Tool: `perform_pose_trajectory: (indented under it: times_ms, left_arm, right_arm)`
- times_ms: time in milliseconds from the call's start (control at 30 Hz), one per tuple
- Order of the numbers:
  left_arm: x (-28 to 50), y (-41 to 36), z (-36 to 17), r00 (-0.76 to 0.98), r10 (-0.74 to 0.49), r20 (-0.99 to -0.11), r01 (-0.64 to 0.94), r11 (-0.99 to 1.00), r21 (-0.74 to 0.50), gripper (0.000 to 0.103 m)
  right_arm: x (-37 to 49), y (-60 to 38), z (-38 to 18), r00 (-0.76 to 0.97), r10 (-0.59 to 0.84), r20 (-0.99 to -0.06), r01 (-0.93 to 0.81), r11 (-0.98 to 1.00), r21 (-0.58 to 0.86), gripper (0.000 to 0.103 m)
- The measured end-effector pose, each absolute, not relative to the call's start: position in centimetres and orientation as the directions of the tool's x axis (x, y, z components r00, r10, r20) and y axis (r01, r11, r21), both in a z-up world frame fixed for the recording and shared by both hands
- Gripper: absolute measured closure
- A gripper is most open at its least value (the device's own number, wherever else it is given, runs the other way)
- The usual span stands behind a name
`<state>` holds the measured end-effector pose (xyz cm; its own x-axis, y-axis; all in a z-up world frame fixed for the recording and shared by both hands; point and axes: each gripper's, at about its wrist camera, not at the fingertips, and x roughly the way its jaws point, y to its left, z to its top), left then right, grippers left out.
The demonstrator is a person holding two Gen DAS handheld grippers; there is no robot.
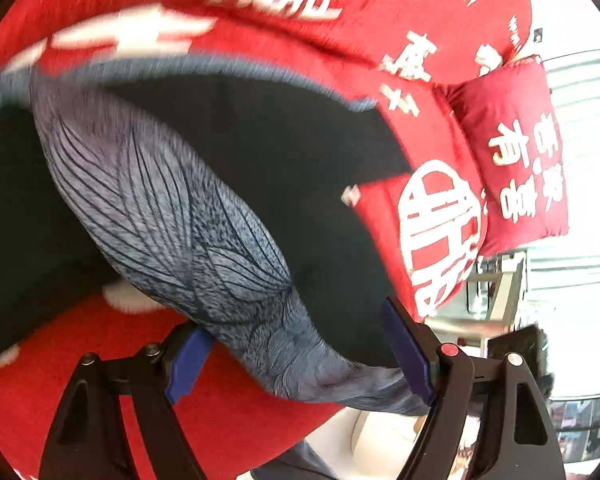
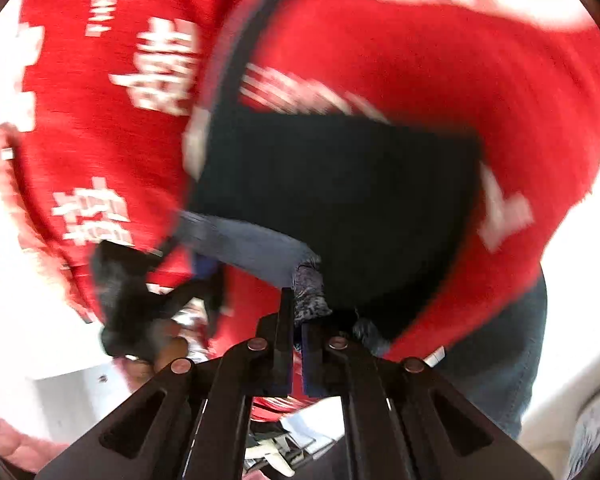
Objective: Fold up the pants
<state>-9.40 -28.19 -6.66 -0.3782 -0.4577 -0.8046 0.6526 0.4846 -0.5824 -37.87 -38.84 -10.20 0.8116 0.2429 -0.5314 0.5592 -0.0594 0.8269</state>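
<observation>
Pants of dark, near-black cloth with a grey-blue leaf-veined band lie spread over a red bedcover printed with white characters in the left wrist view. The patterned band runs from the upper left down toward the lower right, bunching into a narrow end that passes between the blue pads of the left tongs. Those tongs stand wide; the left pad sits against the band's edge, while the right pad appears to sit just beside the cloth, so no squeeze is visible. Two red cushions with white lettering lie at the right, beyond the dark cloth.

From the right wrist view, much blurred, the same pants show as a dark patch on the red bedcover. Right tongs are closed, the blue pads nearly together, with a crumpled bit of the patterned grey cloth pinched at their tips. At lower left the left tongs appear as a blurred dark shape, and a hand shows beneath them.
</observation>
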Motion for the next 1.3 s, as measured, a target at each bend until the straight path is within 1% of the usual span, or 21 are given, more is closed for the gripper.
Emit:
perform_pose_trajectory:
  times_ms: [167,267,300,367,400,433,500,533,567,667,733,800,867,900,933,967,1067,1133,1167,1233,1300]
  left_arm:
    - [-6.4,-34.2,-3.2,-0.277,-0.526,-0.804,0.675,0.489,-0.553,0.021]
    - [-3.8,-37.6,-2.0,-0.186,-0.526,-0.830,0.710,0.511,-0.483,0.021]
    - [-2.9,-38.8,-1.4,-0.154,-0.525,-0.837,0.720,0.521,-0.459,0.022]
    - [-1.4,-39.6,0.2,-0.091,-0.547,-0.832,0.743,0.519,-0.422,0.021]
    - [-0.9,-39.8,1.0,-0.055,-0.552,-0.832,0.757,0.521,-0.395,0.021]
    - [-0.5,-39.9,1.2,-0.030,-0.551,-0.834,0.764,0.526,-0.375,0.021]
    - [0.3,-39.7,1.3,0.015,-0.523,-0.852,0.761,0.559,-0.330,0.021]
    - [0.4,-39.3,0.9,0.019,-0.507,-0.862,0.754,0.573,-0.321,0.021]
    - [0.6,-38.8,0.0,0.026,-0.472,-0.881,0.745,0.597,-0.298,0.021]
    - [0.5,-36.9,-3.4,0.042,-0.344,-0.938,0.712,0.668,-0.214,0.021]
    - [0.2,-35.5,-5.3,0.034,-0.286,-0.958,0.683,0.706,-0.187,0.021]
    - [-0.2,-33.9,-6.8,0.029,-0.234,-0.972,0.657,0.738,-0.158,0.021]
    - [-0.5,-33.0,-8.1,0.024,-0.200,-0.980,0.634,0.761,-0.140,0.021]
    - [-0.6,-32.8,-8.3,0.029,-0.190,-0.981,0.625,0.770,-0.131,0.021]
    - [-0.7,-32.8,-8.5,0.033,-0.187,-0.982,0.621,0.773,-0.127,0.021]
    - [-0.8,-32.9,-8.6,0.043,-0.188,-0.981,0.617,0.777,-0.122,0.021]
    - [-0.6,-33.4,-9.0,0.074,-0.172,-0.982,0.612,0.786,-0.091,0.021]
    - [-0.5,-33.7,-10.0,0.061,-0.143,-0.988,0.607,0.791,-0.077,0.021]
    - [-0.6,-33.7,-10.7,0.045,-0.126,-0.991,0.599,0.797,-0.074,0.021]
    - [-0.9,-33.6,-11.2,0.040,-0.121,-0.992,0.598,0.798,-0.074,0.021]
    - [-1.4,-33.4,-11.2,0.062,-0.121,-0.991,0.621,0.781,-0.057,0.021]
  right_arm:
    - [-34.3,-48.1,-5.6,0.839,0.217,-0.500,0.501,0.052,0.864,0.100]
    - [-31.3,-54.8,-4.5,0.829,0.197,-0.523,0.508,0.125,0.852,0.100]
    - [-30.8,-56.6,-4.2,0.827,0.188,-0.530,0.511,0.143,0.848,0.098]
    - [-28.6,-60.3,-4.1,0.806,0.163,-0.569,0.549,0.156,0.821,0.095]
    - [-27.4,-62.2,-4.2,0.781,0.145,-0.607,0.586,0.166,0.793,0.092]
    - [-26.5,-63.4,-4.3,0.762,0.133,-0.634,0.609,0.185,0.771,0.084]
    - [-25.2,-65.2,-3.7,0.738,0.098,-0.668,0.635,0.235,0.736,0.026]
    - [-25.0,-65.5,-3.3,0.738,0.078,-0.671,0.636,0.253,0.729,0.023]
    - [-25.2,-65.4,-2.9,0.733,0.061,-0.678,0.641,0.272,0.717,0.023]
    - [-26.2,-64.8,-2.5,0.667,0.027,-0.744,0.704,0.304,0.642,0.023]
    - [-28.2,-63.9,-3.8,0.642,0.020,-0.767,0.738,0.255,0.624,0.028]
    - [-29.8,-63.3,-6.9,0.608,0.060,-0.792,0.773,0.184,0.607,0.046]
    - [-30.3,-63.3,-10.1,0.592,0.113,-0.798,0.790,0.115,0.603,0.054]
    - [-30.2,-63.6,-11.2,0.594,0.115,-0.796,0.790,0.102,0.605,0.063]
    - [-30.0,-64.1,-12.5,0.594,0.115,-0.796,0.791,0.094,0.604,0.074]
    - [-29.6,-64.6,-13.5,0.600,0.126,-0.790,0.787,0.088,0.611,0.096]
    - [-28.6,-65.5,-12.2,0.663,0.094,-0.743,0.730,0.140,0.669,0.097]
    - [-28.2,-65.7,-11.0,0.650,0.080,-0.756,0.728,0.219,0.649,0.096]
    - [-28.1,-65.6,-11.3,0.631,0.094,-0.770,0.739,0.229,0.633,0.092]
    - [-28.8,-65.2,-13.1,0.573,0.177,-0.801,0.778,0.190,0.599,0.078]
    - [-30.3,-64.2,-14.6,0.596,0.229,-0.770,0.770,0.109,0.629,0.045]
